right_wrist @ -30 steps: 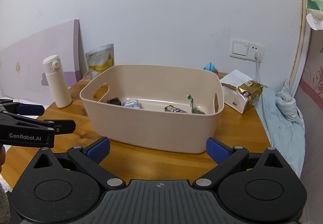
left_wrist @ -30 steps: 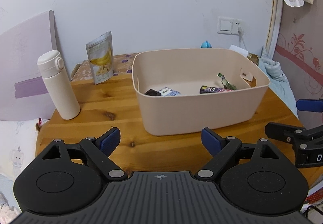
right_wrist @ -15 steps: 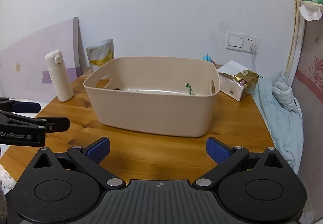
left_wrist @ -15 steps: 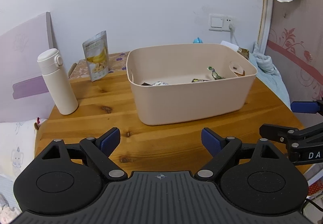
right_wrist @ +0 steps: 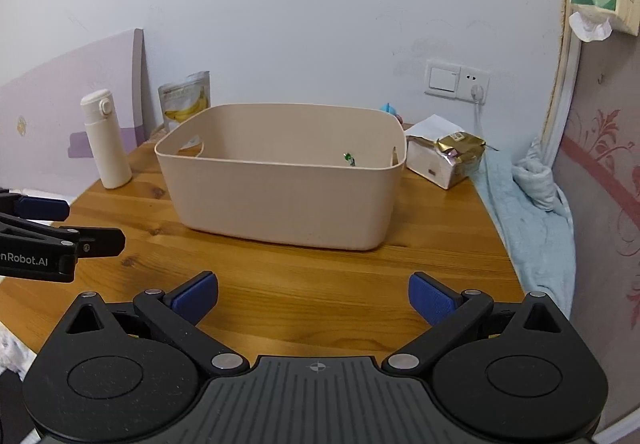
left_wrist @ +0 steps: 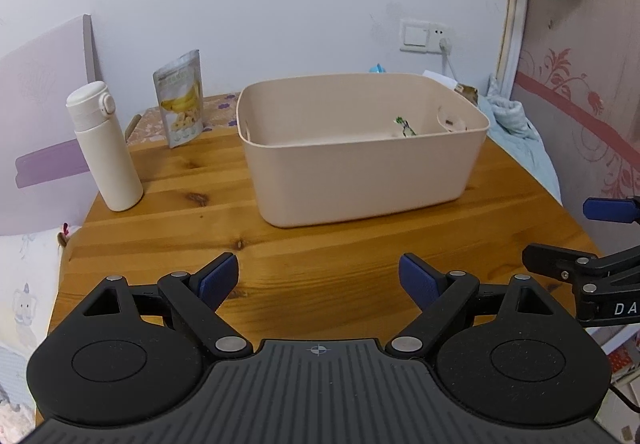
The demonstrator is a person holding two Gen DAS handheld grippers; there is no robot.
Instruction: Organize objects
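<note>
A beige plastic bin [left_wrist: 360, 171] stands on the round wooden table [left_wrist: 168, 203]; it also shows in the right wrist view [right_wrist: 280, 199]. Only a green wrapper [left_wrist: 406, 126] shows above its rim; the other contents are hidden by the wall. My left gripper [left_wrist: 319, 280] is open and empty, held over the table's near edge in front of the bin. My right gripper [right_wrist: 314, 298] is open and empty, beside it to the right. Each gripper sees the other at its frame edge.
A white bottle [left_wrist: 105, 147] stands at the table's left. A banana snack pouch [left_wrist: 181, 99] leans at the back. A white box with a gold packet [right_wrist: 448, 155] sits right of the bin. A blue cloth [right_wrist: 532, 203] hangs at the right edge.
Both grippers have drawn back and lower from the bin. The bin looks smaller and its inside contents have dropped out of sight behind the wall.
</note>
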